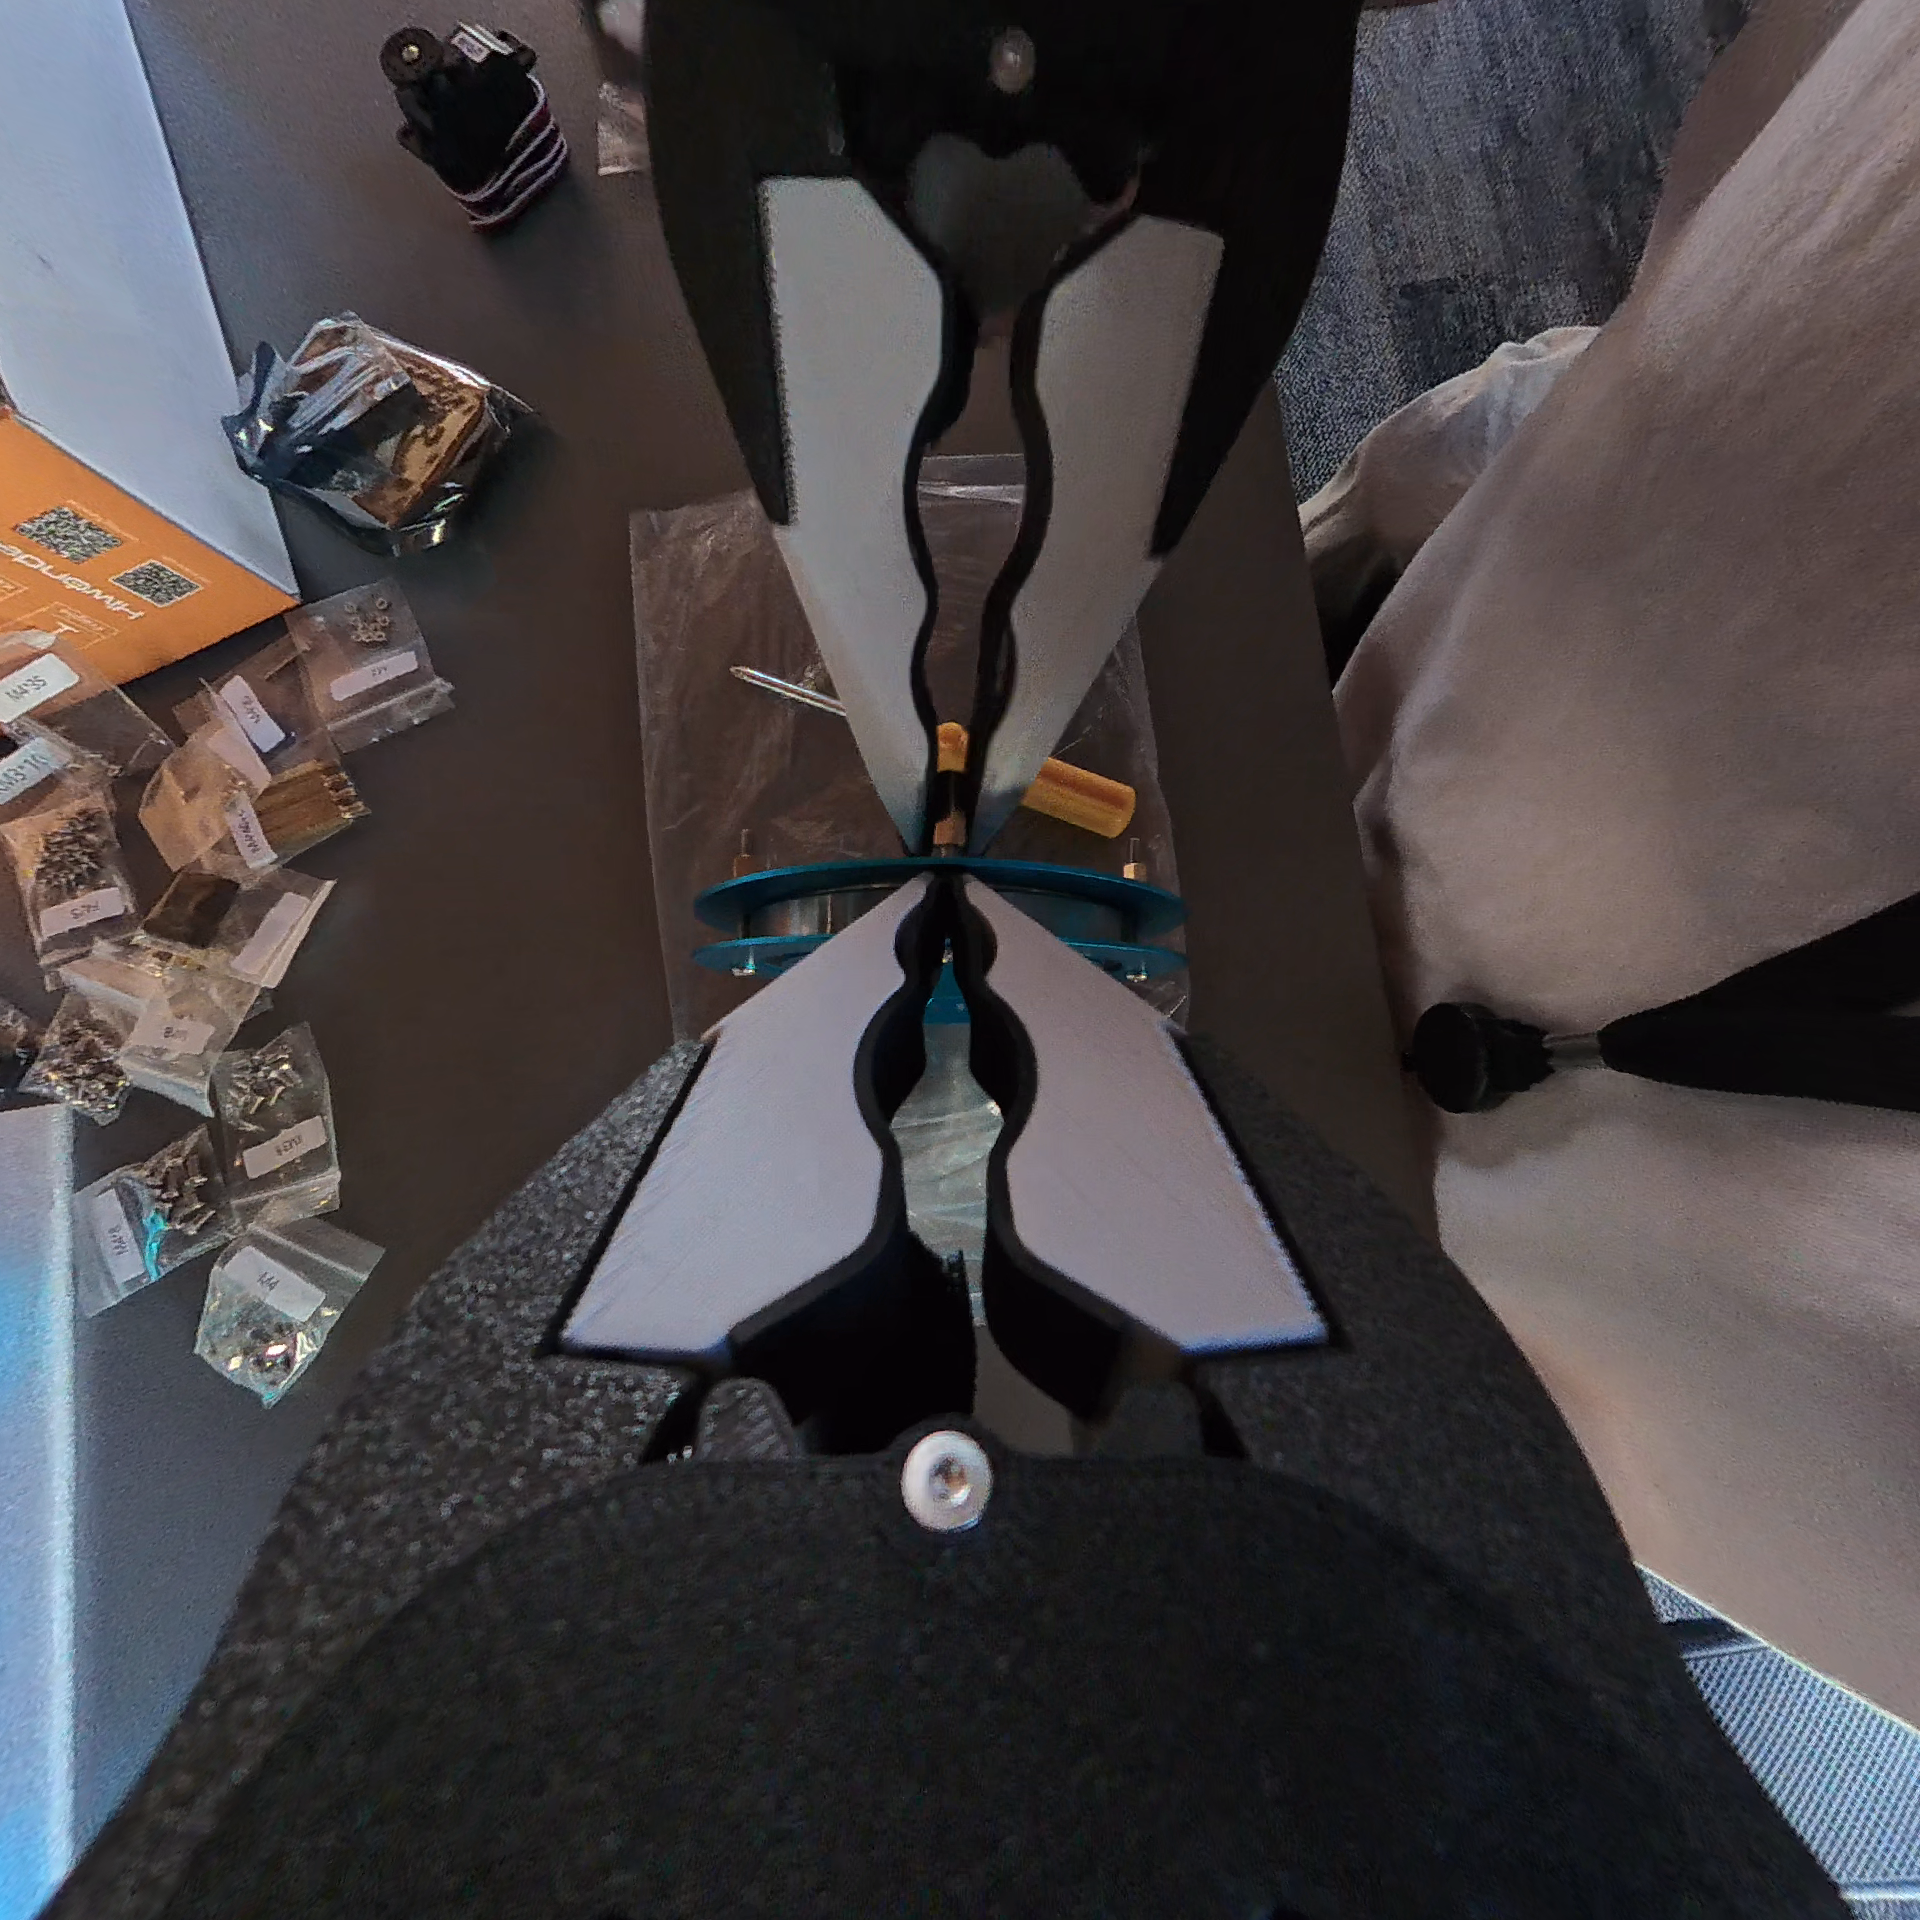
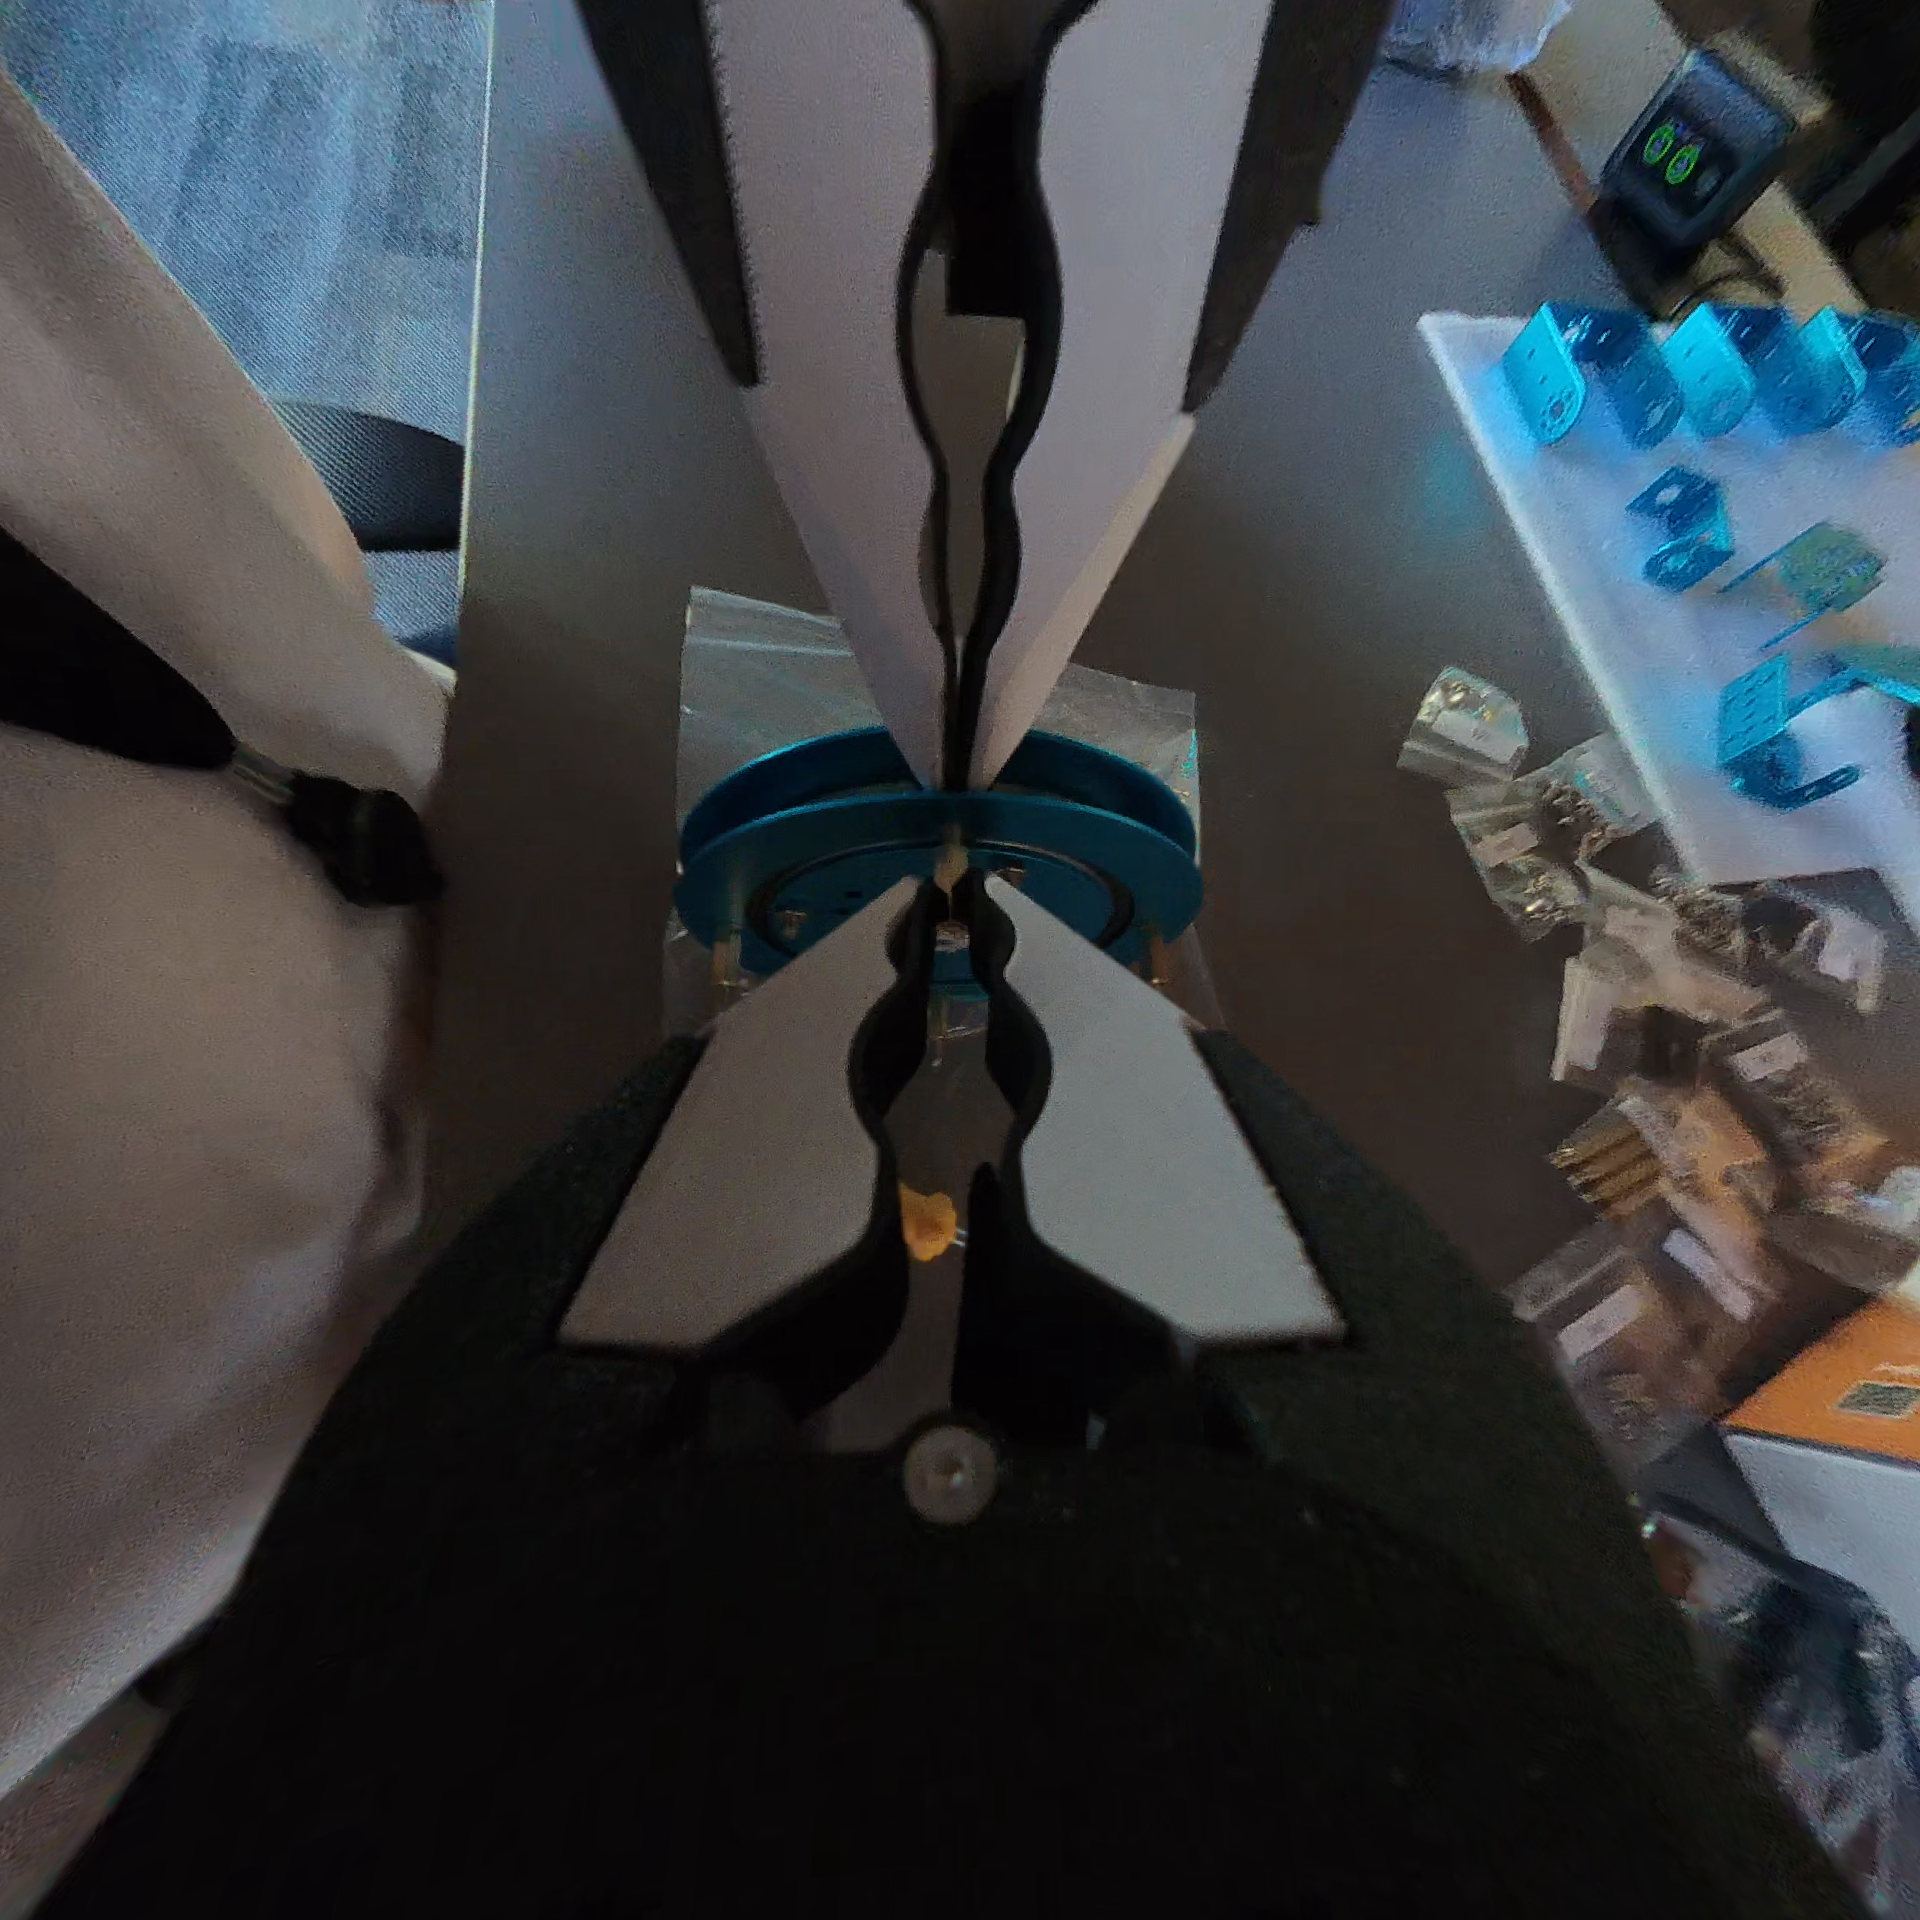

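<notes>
A blue disc assembly (image 1: 1091, 896), two round plates joined by brass standoffs, stands on a clear plastic bag (image 1: 717, 623) on the dark table. My left gripper (image 1: 940, 885) is shut on the near rim of its top plate. My right gripper (image 1: 943, 831) comes from the opposite side and is shut on a small brass standoff (image 1: 945, 831) just above the plate. In the right wrist view the right gripper (image 2: 951, 883) pinches the standoff (image 2: 951, 864) over the disc (image 2: 831, 831), and the left gripper (image 2: 951, 774) grips the far rim. A yellow-handled screwdriver (image 1: 1081, 795) lies behind the disc.
Several small bags of screws (image 1: 270, 1132), a foil bag (image 1: 374, 436), an orange and white box (image 1: 94, 561) and a black servo (image 1: 478, 114) lie to the left. Blue brackets (image 2: 1704, 374) sit on a white tray. A person's light clothing (image 1: 1662, 727) is close by. The grippers are tip to tip, or close to it.
</notes>
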